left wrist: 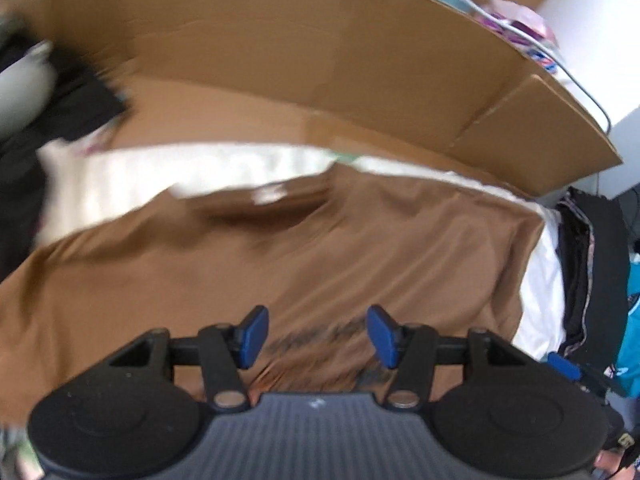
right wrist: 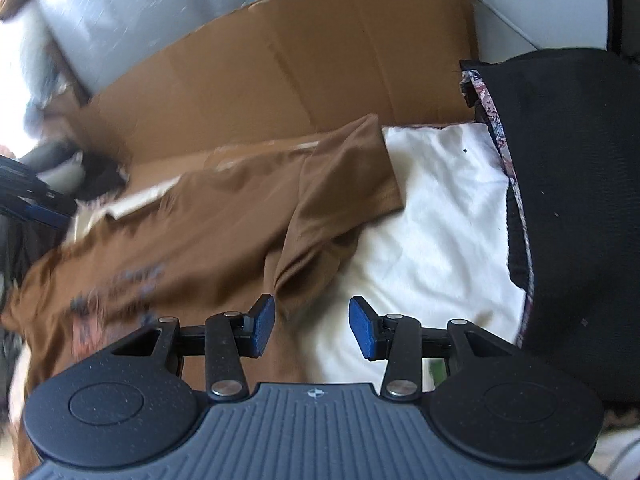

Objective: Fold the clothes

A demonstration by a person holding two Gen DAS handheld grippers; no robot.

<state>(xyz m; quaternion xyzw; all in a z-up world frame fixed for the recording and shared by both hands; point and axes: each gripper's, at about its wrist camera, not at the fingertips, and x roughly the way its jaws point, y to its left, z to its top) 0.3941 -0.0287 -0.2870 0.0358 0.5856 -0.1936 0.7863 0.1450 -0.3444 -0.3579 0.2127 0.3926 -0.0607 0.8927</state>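
On my left sits a dark heap of clothes (left wrist: 60, 92), one blurred pile as far as I can tell, pushed off to the side, I judge, so the working patch stays free. Next comes the one brown T-shirt (left wrist: 320, 248), the thing I am folding: it lies spread flat, print side up, on a single white cloth (right wrist: 432, 216) with a sheet of cardboard (left wrist: 280, 48) behind and under it, laid out open like that so the sleeves and hem can be turned in. My left gripper (left wrist: 316, 334) hangs over the shirt's chest print, both blue pads apart with nothing between them, holding nothing; I read it as on its way to an edge. Further right, my right gripper (right wrist: 312, 326) is also parted and empty, poised just above the spot where the shirt's one visible sleeve (right wrist: 344, 172) bunches into a fold at the armpit, the likely place to pinch for the first fold. That sleeve lies out across the white cloth. At the far right stands one stack of dark folded garments (right wrist: 576, 200), kept beside the cloth, I suppose, as the finished pile; how many pieces it holds I cannot count.
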